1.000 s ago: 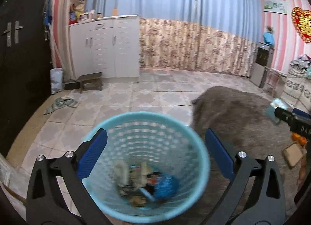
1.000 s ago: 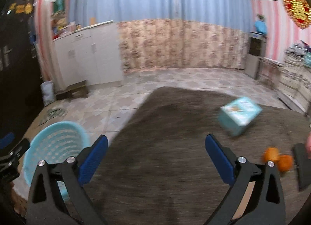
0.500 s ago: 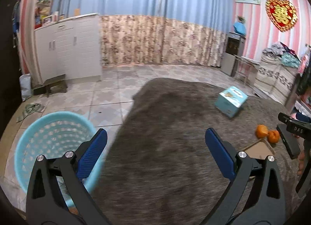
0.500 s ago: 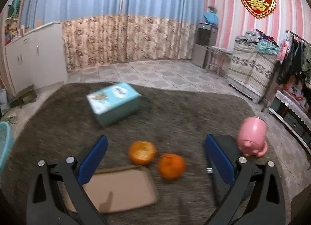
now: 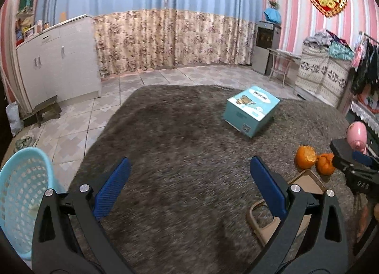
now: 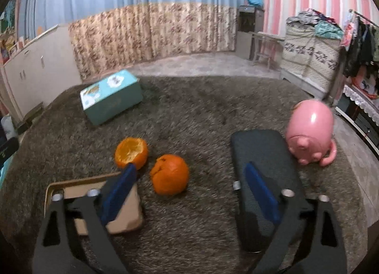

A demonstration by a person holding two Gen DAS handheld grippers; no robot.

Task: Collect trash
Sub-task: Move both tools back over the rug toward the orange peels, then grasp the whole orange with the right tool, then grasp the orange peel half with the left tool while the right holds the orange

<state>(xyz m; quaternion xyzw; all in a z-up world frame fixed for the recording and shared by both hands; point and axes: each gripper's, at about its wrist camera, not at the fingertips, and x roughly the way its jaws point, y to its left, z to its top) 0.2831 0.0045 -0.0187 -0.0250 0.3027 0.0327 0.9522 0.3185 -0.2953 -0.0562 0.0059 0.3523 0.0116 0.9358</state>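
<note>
Directly ahead of your right gripper (image 6: 189, 179) lies the whole-looking orange peel (image 6: 170, 174), resting on the grey rug (image 6: 201, 113) almost on the midline between the two blue pads, slightly nearer the left pad. Just beside it, up and to the left, sits the hollowed orange peel (image 6: 131, 152), its open side facing up; the tip of the left pad overlaps its lower edge in this view, though whether they touch cannot be told. Neither peel has a marked long axis, so the approach direction matters little; what matters is that both lie forward of the right gripper, not the left. Your right gripper stands wide and holds nothing. Below the hollow peel lies a flat cardboard tray (image 6: 78, 193), and to the right of the peels a dark flat case (image 6: 260, 153) runs lengthwise away from you, with a pink pig figure (image 6: 310, 129) at its far corner. A teal box (image 6: 111, 96) rests well apart, farther back on the rug. Your left gripper (image 5: 189, 188) is likewise wide and empty, pointing at bare rug; from it the peels (image 5: 305, 156) lie far to the right, beside the right gripper's nose. The blue basket (image 5: 16, 193) sits at the left edge, off the rug's corner, so the carry probably runs leftward.
</note>
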